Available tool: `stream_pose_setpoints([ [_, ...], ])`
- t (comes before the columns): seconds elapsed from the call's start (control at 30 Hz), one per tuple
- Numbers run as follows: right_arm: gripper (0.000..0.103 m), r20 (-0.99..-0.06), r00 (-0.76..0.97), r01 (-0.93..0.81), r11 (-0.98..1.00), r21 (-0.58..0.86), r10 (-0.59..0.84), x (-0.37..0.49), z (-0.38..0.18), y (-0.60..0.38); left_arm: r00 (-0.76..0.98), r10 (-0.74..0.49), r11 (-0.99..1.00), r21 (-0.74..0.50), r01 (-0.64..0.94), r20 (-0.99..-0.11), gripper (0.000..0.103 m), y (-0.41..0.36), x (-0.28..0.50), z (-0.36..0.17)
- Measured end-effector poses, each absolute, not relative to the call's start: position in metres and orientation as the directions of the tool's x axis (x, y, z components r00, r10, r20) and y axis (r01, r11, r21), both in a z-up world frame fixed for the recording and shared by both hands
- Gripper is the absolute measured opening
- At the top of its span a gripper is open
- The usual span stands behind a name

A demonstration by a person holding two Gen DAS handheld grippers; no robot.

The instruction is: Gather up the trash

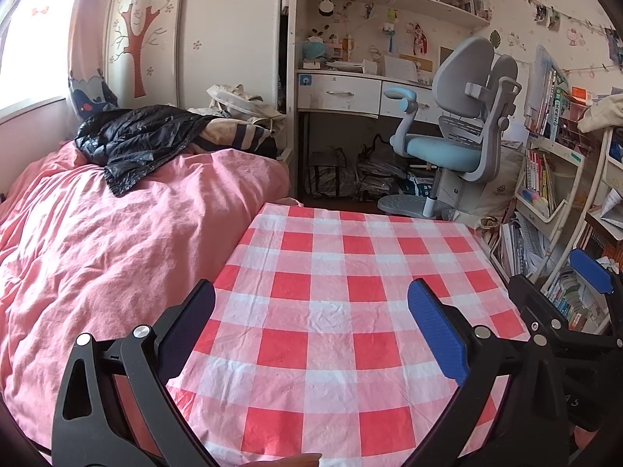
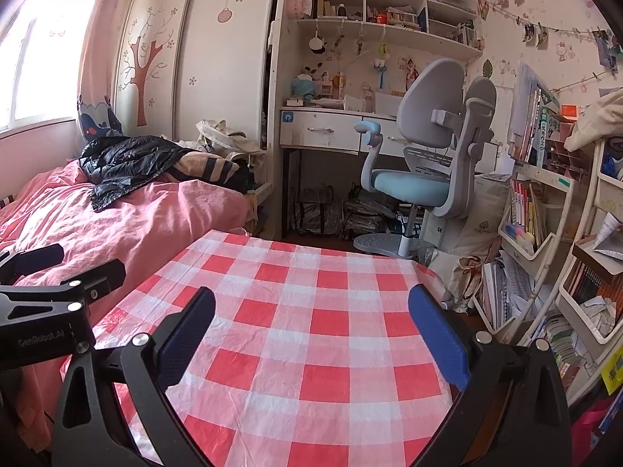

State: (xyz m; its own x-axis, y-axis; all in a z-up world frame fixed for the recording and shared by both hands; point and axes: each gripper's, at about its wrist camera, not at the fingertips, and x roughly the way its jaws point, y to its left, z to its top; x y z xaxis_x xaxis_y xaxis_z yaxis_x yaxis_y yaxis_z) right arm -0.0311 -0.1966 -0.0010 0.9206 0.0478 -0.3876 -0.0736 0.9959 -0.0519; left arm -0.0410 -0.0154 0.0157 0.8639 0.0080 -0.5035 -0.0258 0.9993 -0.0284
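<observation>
1. The left hand-held gripper [image 1: 311, 330] hovers over the bench [image 1: 350, 272], jaws spread wide and empty, apparently ready to reach.
2. The right hand-held gripper [image 2: 311, 334] hangs beside it, near the bench's right edge, equally wide and empty.
3. No trash shows on the checked cloth [image 2: 303, 311]; where it lies cannot be told.
4. The bed [image 1: 97, 241] touches the bench's left edge.
</observation>
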Motion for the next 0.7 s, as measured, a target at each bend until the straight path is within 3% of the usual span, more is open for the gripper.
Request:
stream_pose_setpoints([
  [0.7, 0.095, -0.377, 0.925, -0.070, 0.996, -0.061, 0.042, -0.0336, 0.0020, -0.1949, 0.864, 0.012, 0.999, -0.031, -0.032, -0.504, 0.096, -0.0108, -0.0388, 0.0138],
])
